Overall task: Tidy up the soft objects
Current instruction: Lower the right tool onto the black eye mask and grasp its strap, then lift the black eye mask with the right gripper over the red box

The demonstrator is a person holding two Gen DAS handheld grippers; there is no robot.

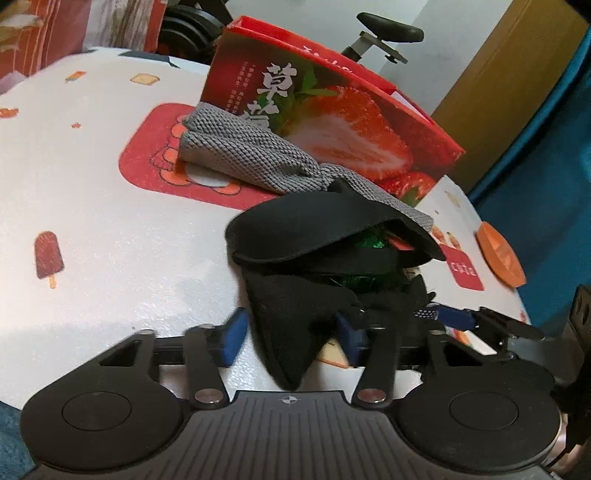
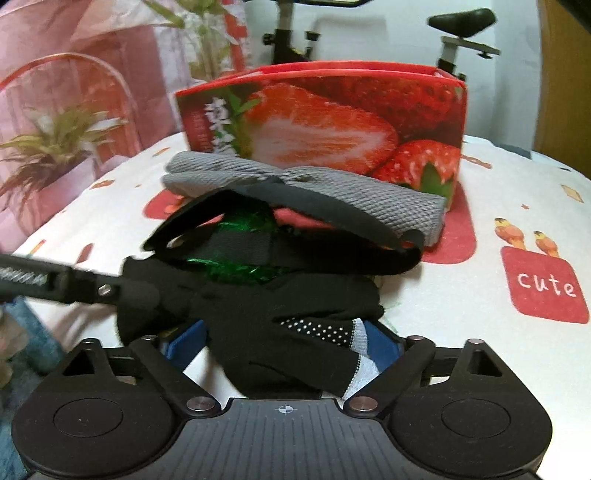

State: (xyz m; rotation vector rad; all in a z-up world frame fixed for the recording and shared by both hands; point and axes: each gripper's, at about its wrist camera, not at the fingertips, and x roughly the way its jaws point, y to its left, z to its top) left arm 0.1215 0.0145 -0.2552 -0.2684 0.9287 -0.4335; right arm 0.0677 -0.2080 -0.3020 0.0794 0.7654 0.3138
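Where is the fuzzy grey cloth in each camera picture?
Left wrist: the grey cloth lies upper middle, against the strawberry box, above the black pile.
Right wrist: the grey cloth stretches across the middle, before the same box.
Shared landmark: the strawberry box.

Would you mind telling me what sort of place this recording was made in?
Most likely a room in someone's home. An exercise bike stands behind a table covered with a cartoon-print tablecloth, a potted plant sits to one side, and a strawberry gift box shares the table with a grey cloth.
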